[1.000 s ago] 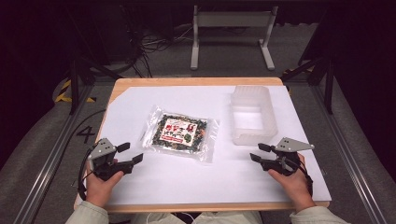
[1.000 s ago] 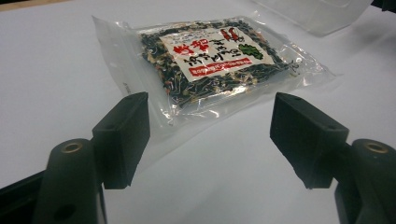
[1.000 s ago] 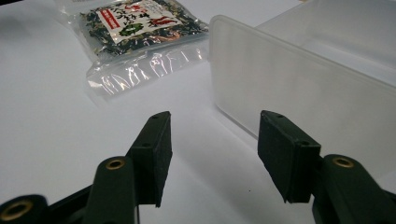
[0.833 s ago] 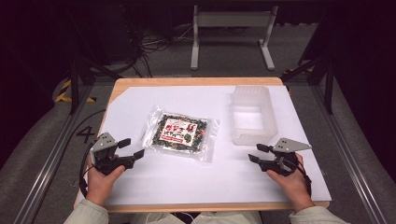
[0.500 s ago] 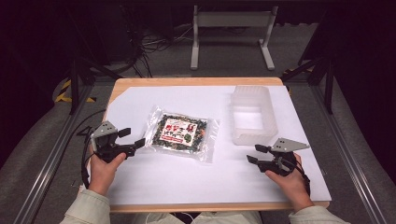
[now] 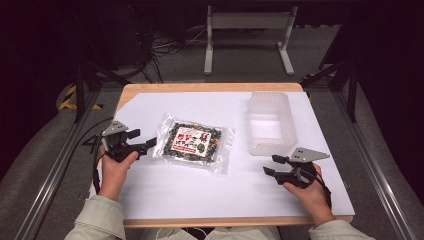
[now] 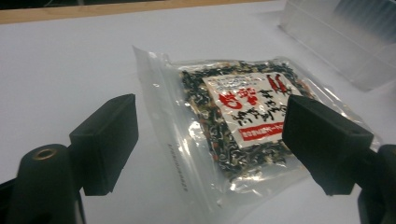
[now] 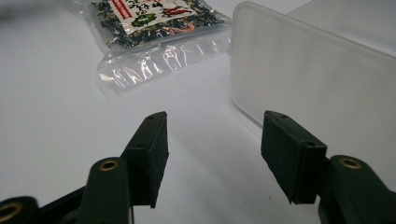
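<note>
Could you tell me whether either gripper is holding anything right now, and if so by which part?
Nothing is held. The left gripper is open beside the clear plastic packet of dark dried food; the right gripper is open over bare table.

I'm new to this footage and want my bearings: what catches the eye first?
A clear bag of dark dried food with a red and white label lies mid-table on the white sheet. The left claw, jaws wide open, sits at the bag's left edge. A translucent plastic tub stands to the right, beyond the open right claw.
</note>
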The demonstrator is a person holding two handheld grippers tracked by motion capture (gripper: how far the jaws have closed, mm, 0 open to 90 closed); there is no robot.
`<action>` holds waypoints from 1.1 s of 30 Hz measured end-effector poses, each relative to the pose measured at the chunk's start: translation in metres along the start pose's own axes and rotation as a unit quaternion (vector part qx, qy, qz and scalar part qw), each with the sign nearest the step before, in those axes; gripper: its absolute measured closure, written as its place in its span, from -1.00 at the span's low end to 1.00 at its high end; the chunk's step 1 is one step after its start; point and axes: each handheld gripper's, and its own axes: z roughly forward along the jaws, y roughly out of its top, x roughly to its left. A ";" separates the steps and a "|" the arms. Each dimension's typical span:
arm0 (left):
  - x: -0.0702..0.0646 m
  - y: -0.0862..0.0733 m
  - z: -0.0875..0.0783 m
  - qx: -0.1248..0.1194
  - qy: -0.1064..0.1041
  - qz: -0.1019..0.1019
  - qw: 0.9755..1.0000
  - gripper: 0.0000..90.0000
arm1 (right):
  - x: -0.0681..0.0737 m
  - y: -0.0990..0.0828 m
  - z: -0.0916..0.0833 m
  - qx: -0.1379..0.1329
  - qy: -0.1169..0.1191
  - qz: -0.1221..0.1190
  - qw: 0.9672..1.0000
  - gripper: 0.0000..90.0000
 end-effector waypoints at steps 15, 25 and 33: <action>0.018 -0.001 0.029 0.022 0.013 -0.019 1.000 -0.50 | 0.001 -0.001 0.000 0.003 -0.001 -0.003 1.000 -0.08; 0.019 -0.015 0.044 0.046 0.008 -0.027 0.999 -0.48 | 0.002 -0.003 -0.002 0.002 -0.007 -0.006 1.000 -0.11; 0.014 -0.021 0.053 0.069 0.007 -0.022 0.997 -0.48 | 0.003 -0.003 -0.001 0.005 -0.008 -0.012 1.000 -0.13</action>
